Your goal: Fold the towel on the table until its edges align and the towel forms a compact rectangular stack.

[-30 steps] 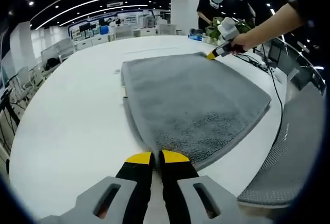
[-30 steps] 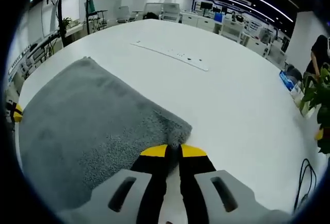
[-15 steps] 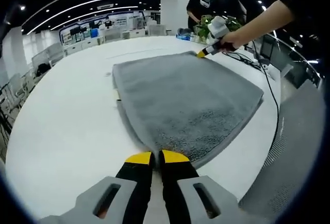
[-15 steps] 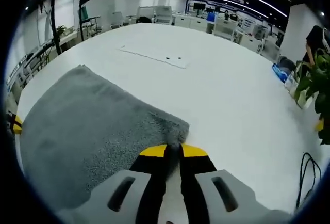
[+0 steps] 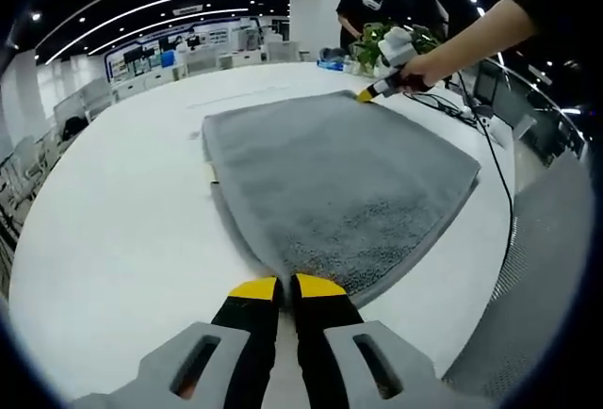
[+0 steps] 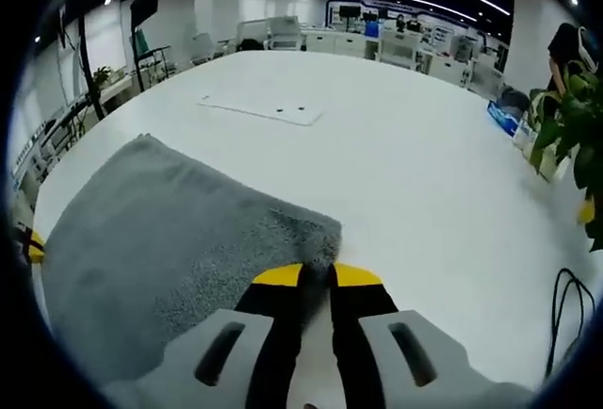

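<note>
A grey towel (image 5: 330,173) lies flat on the white table (image 5: 113,211), and a second layer edge shows along its left side. My left gripper (image 5: 287,288) is shut on the towel's near corner. At the far corner a hand holds my right gripper (image 5: 366,94) against the towel. In the right gripper view the towel (image 6: 160,230) spreads to the left, and my right gripper (image 6: 316,275) is shut on its corner. The left gripper's yellow tip (image 6: 33,247) shows at the towel's far end.
A person (image 5: 377,8) stands behind a plant (image 5: 377,46) at the table's far side. A black cable (image 5: 495,145) runs along the right edge beside a mesh chair (image 5: 537,268). A flat white panel (image 6: 259,107), a plant (image 6: 565,126) and a cable (image 6: 556,315) lie beyond the towel.
Both views have shifted slightly with the hands. Each gripper stays shut on its towel corner, and the towel lies as before.
</note>
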{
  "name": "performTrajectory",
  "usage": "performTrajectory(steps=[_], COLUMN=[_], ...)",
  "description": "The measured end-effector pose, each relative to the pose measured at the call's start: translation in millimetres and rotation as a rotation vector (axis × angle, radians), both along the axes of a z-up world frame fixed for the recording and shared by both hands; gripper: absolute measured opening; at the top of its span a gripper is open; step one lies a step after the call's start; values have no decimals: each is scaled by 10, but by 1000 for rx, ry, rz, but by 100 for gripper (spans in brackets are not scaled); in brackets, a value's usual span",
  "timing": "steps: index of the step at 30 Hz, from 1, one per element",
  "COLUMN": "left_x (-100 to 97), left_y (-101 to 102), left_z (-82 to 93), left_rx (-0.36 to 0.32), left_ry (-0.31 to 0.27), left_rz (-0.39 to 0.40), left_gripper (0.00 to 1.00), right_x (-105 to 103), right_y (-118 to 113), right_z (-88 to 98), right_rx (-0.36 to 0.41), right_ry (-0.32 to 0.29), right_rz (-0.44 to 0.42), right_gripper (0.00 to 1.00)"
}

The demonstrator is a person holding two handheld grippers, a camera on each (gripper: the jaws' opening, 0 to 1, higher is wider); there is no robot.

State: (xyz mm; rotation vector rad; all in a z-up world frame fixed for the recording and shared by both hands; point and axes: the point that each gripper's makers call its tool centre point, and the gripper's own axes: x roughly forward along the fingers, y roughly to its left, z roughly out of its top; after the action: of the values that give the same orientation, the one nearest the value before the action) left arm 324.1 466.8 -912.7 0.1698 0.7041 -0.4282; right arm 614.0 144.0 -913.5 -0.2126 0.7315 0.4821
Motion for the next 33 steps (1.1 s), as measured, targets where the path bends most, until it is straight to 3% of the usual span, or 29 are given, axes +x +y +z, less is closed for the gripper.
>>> performTrajectory(steps=[11,12,14,17,20,23,30,33], left_x=[4,3,1,-6,13,19,38,42], left_y=[8,9,3,-8,16,65,8,-134], left_z=[-10,-10,-7,0,8,43,193,195], left_rx=[37,43,75,122,146,168,152,134], left_ry=[34,36,21,1,16,13,-15,-12], left_rz=[17,21,31,28,20,40,86,66], left_gripper=[6,6,6,6,8,15,22,23], right_x=[23,28,18,42,54,35,22,-19], right_y=[25,27,20,117,123,108,16,6], right_z=[-7,-4,-3,49,27,59,227,310], right_rx=[74,82,161,148,149,171,219,274], right_ry=[-17,-10,52,7,30,31,-10,-21], right_rz=[-22,-35,-153,-80,-75,-81,-91,-100], right_gripper=[8,8,9,10,17,20,19,21])
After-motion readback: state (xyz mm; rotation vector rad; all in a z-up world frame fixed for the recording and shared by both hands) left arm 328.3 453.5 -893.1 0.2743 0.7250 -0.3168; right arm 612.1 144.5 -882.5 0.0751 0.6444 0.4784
